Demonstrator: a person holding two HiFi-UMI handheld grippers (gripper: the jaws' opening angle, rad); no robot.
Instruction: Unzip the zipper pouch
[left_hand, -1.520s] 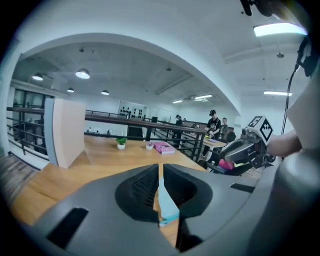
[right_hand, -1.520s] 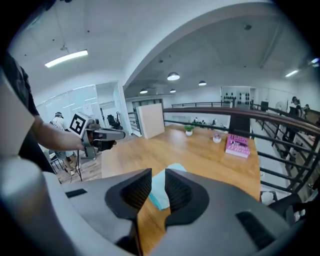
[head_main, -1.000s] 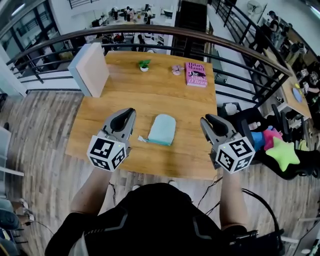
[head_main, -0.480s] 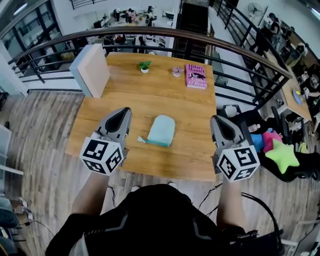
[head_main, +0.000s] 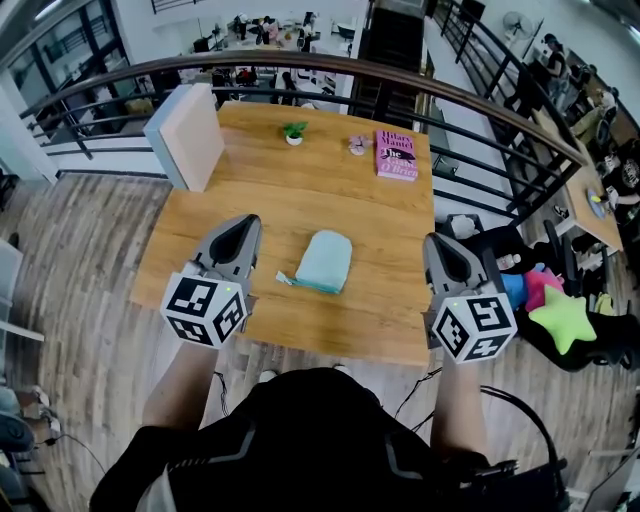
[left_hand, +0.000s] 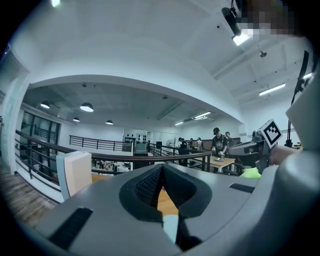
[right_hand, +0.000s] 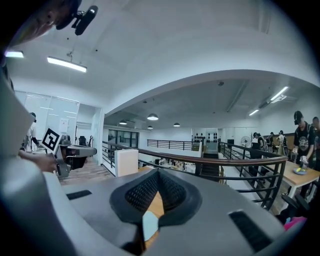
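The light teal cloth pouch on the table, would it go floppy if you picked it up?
Probably floppy: the light teal cloth zipper pouch lies flat and soft-edged on the wooden table, so it would likely droop. It looks thin, so probably light. Being flat, it should slide, not roll, if pushed.

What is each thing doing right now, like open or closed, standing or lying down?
zipper pouch: lying flat on the table, looks zipped shut
left gripper: shut, empty
right gripper: shut, empty
book: closed, lying flat
potted plant: standing upright
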